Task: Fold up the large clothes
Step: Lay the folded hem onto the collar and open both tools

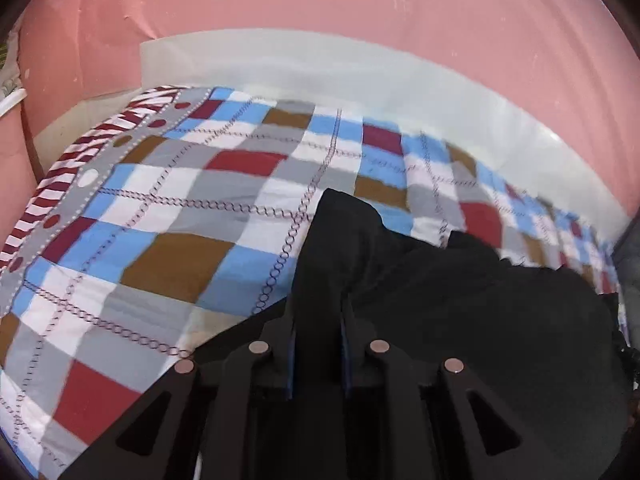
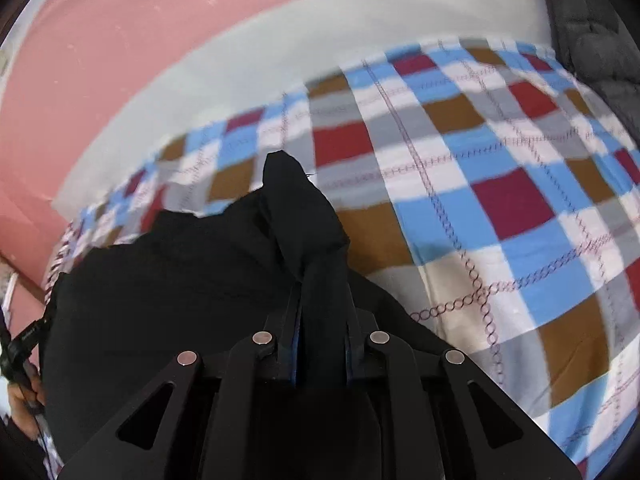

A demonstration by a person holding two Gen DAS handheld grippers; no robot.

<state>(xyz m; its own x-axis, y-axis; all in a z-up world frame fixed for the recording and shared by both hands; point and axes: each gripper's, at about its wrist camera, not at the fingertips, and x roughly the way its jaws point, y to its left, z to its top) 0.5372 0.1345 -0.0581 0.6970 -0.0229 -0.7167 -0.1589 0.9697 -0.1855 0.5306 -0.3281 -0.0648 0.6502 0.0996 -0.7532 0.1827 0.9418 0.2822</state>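
A black garment point(image 1: 460, 292) lies bunched on a checked bedsheet point(image 1: 160, 208) of blue, white, grey, brown and red squares. My left gripper point(image 1: 318, 312) is shut on a corner of the cloth, which sticks up beyond the fingers. In the right wrist view the same black garment point(image 2: 180, 280) spreads to the left, and my right gripper point(image 2: 320, 300) is shut on another bunched corner that rises past its fingertips. The cloth hides both pairs of fingertips.
The bed runs along a pink wall point(image 1: 320, 0) with a pale strip point(image 1: 360, 76) between sheet and wall. A dark quilted item point(image 2: 592, 20) hangs at the upper right. A person's hand point(image 2: 24, 408) with the other gripper shows at the lower left.
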